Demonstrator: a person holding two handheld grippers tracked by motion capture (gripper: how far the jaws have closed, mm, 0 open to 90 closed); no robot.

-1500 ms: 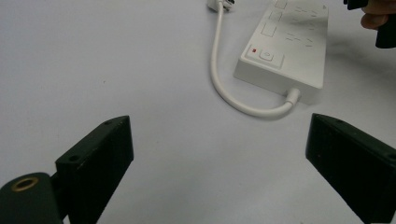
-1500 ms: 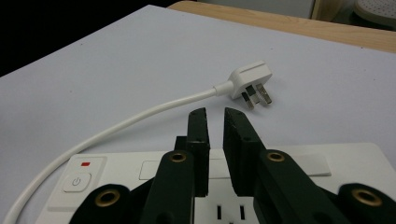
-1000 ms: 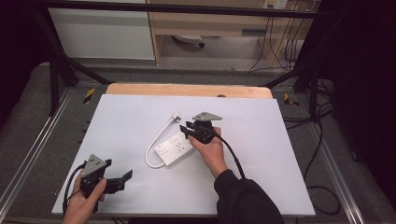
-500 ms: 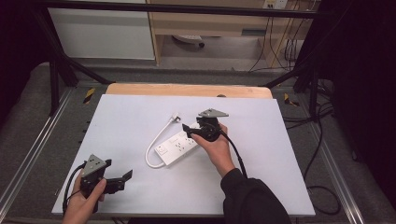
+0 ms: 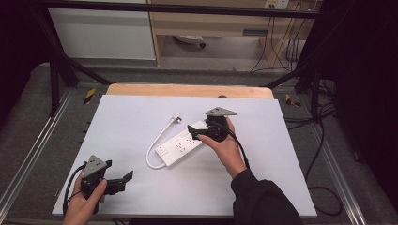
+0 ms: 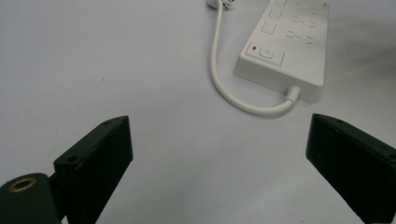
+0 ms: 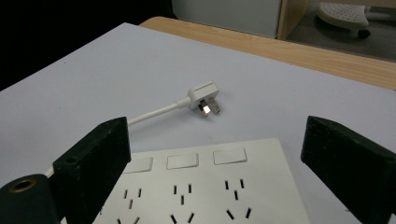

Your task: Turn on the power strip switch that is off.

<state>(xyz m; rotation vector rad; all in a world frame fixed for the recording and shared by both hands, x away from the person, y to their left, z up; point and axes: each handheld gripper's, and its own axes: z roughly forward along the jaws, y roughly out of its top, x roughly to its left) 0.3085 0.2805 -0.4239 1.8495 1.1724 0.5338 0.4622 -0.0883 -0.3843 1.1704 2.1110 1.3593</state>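
A white power strip [image 5: 180,145] lies slantwise on the white table top [image 5: 281,168]. Its cord [image 5: 155,145] loops round to a plug [image 5: 176,117] lying flat behind it. My right gripper [image 5: 195,132] hovers just over the strip's right end; its jaws have just been opening and stand wide apart, gripping nothing. In the right gripper view the strip [image 7: 210,191] lies below the open gripper [image 7: 215,140], with the plug [image 7: 203,98] beyond. My left gripper [image 5: 123,182] rests open near the front left, facing the strip's switch end [image 6: 268,51] and the cord [image 6: 224,79].
A wooden strip [image 5: 187,90] borders the table's far edge. Metal rails [image 5: 37,150] run along both sides, and black cables [image 5: 324,154] lie on the floor at the right. A cabinet [image 5: 103,33] stands behind the table.
My right gripper has lifted a little and drawn back to the right off the strip's end, and its jaws have spread wide. The left gripper and the strip have stayed put.
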